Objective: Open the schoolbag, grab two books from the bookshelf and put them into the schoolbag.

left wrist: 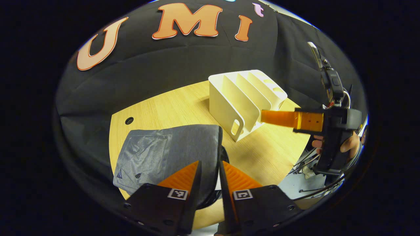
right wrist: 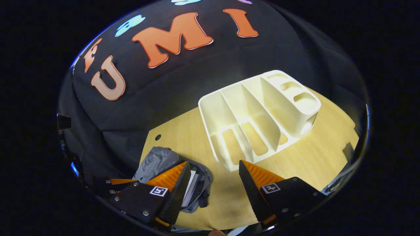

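Schoolbag (left wrist: pixel 170 150) lying lower left of the left gripper view on the bench (left wrist: pixel 272 154), grey cloth, right edge dark and gaping. Same bag lower left in the right gripper view, mouth open with pale page edges of books (right wrist: pixel 190 190) showing inside; count not clear from here. Bookshelf (right wrist: pixel 259 114) at centre right, all slots bare, bench wood visible through the floor cutouts.

Left claw (left wrist: pixel 210 177) at bottom centre of its view: fingers nearly together, narrow gap straddling the bag's right rim; cannot tell whether pressing on the cloth. Right claw (right wrist: pixel 213 183) at bottom of its view: fingers wide apart, holding nothing, hovering between bag and shelf. Also seen at right in the left gripper view, a hand behind it.

Judgement: bare shelf plus books in bag reads as late stage, loading done or nearly. Next call: confirm two books seated fully inside, then back both claws off without dragging the rim.
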